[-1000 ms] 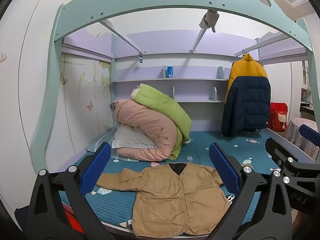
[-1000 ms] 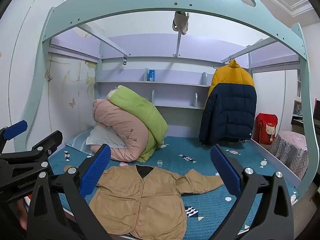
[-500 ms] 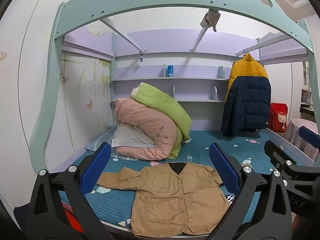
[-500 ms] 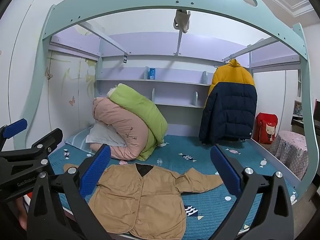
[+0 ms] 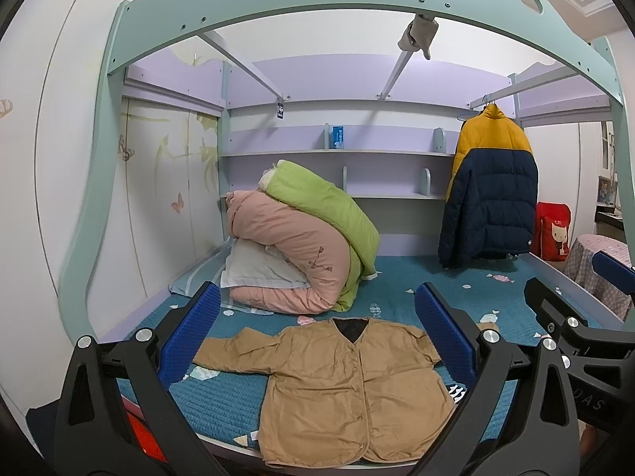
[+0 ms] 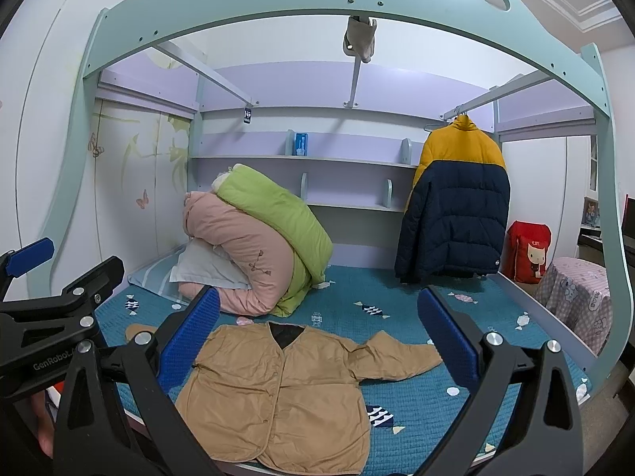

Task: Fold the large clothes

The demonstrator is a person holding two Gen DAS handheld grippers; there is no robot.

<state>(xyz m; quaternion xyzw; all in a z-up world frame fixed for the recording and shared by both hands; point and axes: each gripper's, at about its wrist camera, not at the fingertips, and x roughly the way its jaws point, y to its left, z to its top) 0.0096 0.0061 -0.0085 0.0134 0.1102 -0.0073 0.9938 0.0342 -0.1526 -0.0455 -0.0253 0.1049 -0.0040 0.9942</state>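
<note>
1. The tan jacket (image 5: 349,388) lay flat on the teal bedspread (image 5: 416,289) near the front edge of the bed, buttoned side up, collar toward the back wall — spread out and not folded at all

2. Both sleeves were out to the sides: one stretched across the quilt in the left wrist view, the other (image 6: 397,355) lay creased and slightly bunched in the right wrist view. No panel, sleeve or hem had been turned over, so by my reading the task stood at its very start

3. The left gripper (image 5: 317,337) hung above the near edge of the bed with its jaws wide apart and nothing between them; the blue pads (image 5: 190,337) framed the jacket without touching it

4. The right gripper (image 6: 317,337) stood the same way — jaws spread, empty, clear of the cloth. Each gripper also showed at the edge of the other's view

5. Everything was left to do, as I judged it: bring the sleeves in over the body, then fold the body on itself into a compact stack

6. Behind the jacket a rolled pink quilt (image 5: 285,254) and a green quilt (image 5: 325,206) sat well apart from it, and a yellow-and-navy puffer coat (image 5: 490,194) hung at the far right. Whether that coat belonged to the job I could not tell
</note>
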